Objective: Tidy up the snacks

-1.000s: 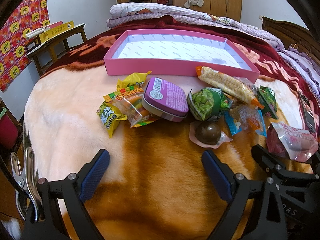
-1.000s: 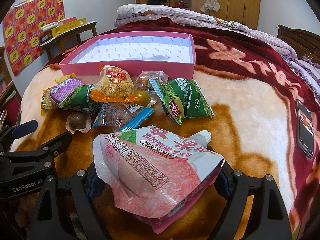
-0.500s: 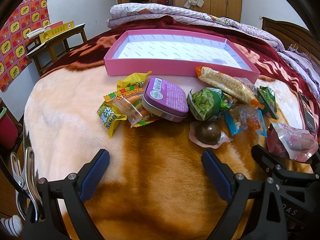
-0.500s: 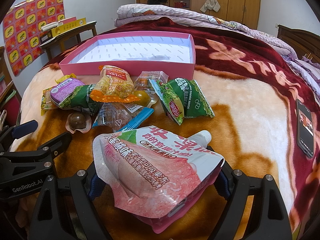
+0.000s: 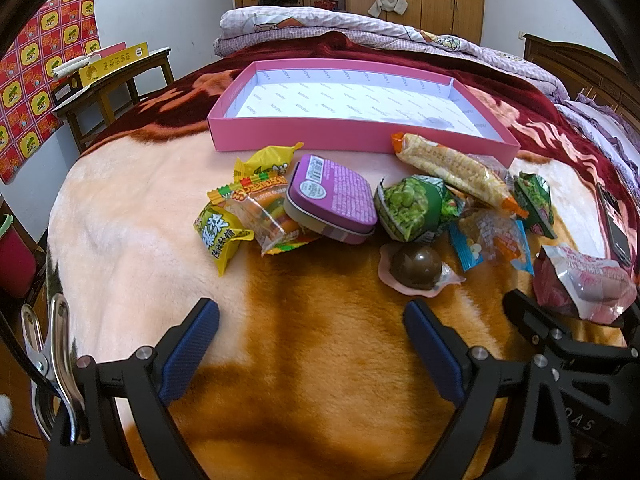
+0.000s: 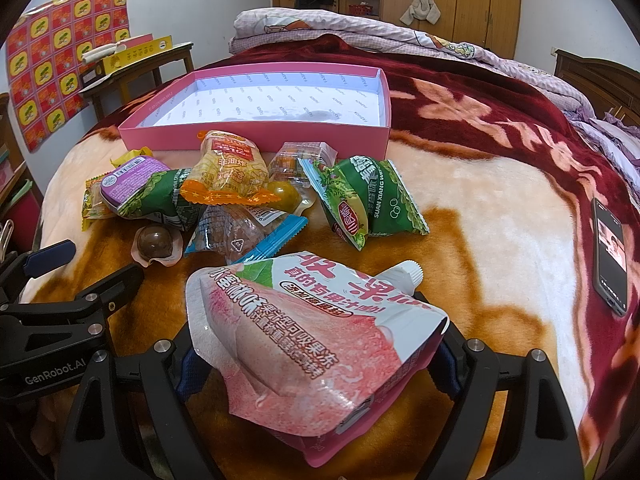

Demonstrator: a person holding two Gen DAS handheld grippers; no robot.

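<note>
Right gripper (image 6: 316, 364) clamped on pink jelly pouch (image 6: 304, 336), white spout toward upper right. Beyond it, snack pile on blanket (image 6: 480, 208): green pea bag (image 6: 372, 200), orange-edged cracker pack (image 6: 228, 176), purple tin (image 6: 130, 178), chocolate ball (image 6: 154, 242). Pink tray (image 6: 256, 136) behind the pile. Phone (image 6: 610, 254) lies far right. Left gripper (image 6: 60, 276) at left edge.

Both cameras sat low over the bed (image 5: 320, 360), looking forward along their tongs toward the wardrobe (image 6: 460, 0) wall. The left view hung to the left, close behind the snack pile (image 5: 360, 216); the right view sat further right, with a pouch (image 6: 308, 344) filling its foreground. Both took in the pile, the pink box (image 5: 352, 136) (image 6: 256, 136) and the phone (image 6: 610, 256), and each caught the other's tongs at its edge.
</note>
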